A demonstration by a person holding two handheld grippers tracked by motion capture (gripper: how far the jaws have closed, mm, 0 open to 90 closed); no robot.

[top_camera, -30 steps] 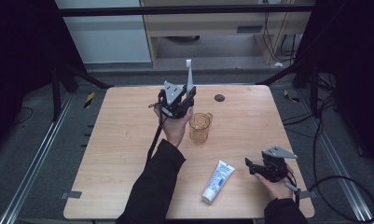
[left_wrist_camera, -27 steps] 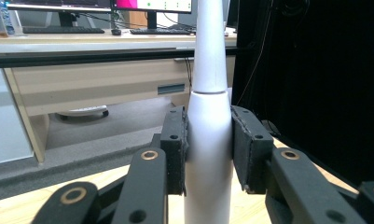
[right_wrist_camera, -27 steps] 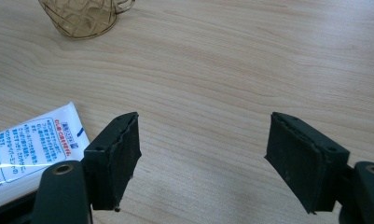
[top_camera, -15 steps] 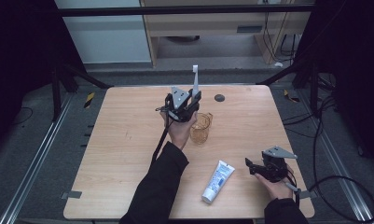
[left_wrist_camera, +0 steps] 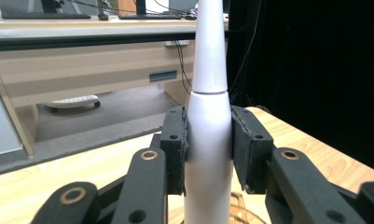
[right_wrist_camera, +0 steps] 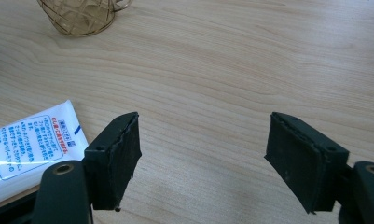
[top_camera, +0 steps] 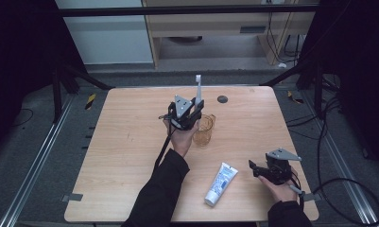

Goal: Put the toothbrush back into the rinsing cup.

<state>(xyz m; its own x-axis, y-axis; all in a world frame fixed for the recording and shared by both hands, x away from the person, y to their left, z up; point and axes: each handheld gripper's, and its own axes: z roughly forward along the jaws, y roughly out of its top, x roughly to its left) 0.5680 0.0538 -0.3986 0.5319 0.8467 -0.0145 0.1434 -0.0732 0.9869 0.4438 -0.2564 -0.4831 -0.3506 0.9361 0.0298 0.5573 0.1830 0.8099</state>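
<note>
The white toothbrush [top_camera: 198, 90] stands upright in the left gripper [top_camera: 192, 115], its long axis vertical, the head pointing up and slightly toward the far edge of the table [top_camera: 121, 142]; in the left gripper view the thick white handle [left_wrist_camera: 209, 140] fills the gap between the two black pads, which press on it from both sides, and the slimmer neck rises out of the top. Its lower end hangs just above the amber glass cup [top_camera: 203, 130], which sits near the table's middle, just right of the left hand [top_camera: 182, 139]. Nearer and to the right lies a white toothpaste tube [top_camera: 221, 183], flat on the wood. Right of the tube, the right gripper [top_camera: 258, 171] rests low over the near right corner, its jaws standing wide with only bare tabletop between them. A small dark disc [top_camera: 222, 99] lies near the far edge.
</note>
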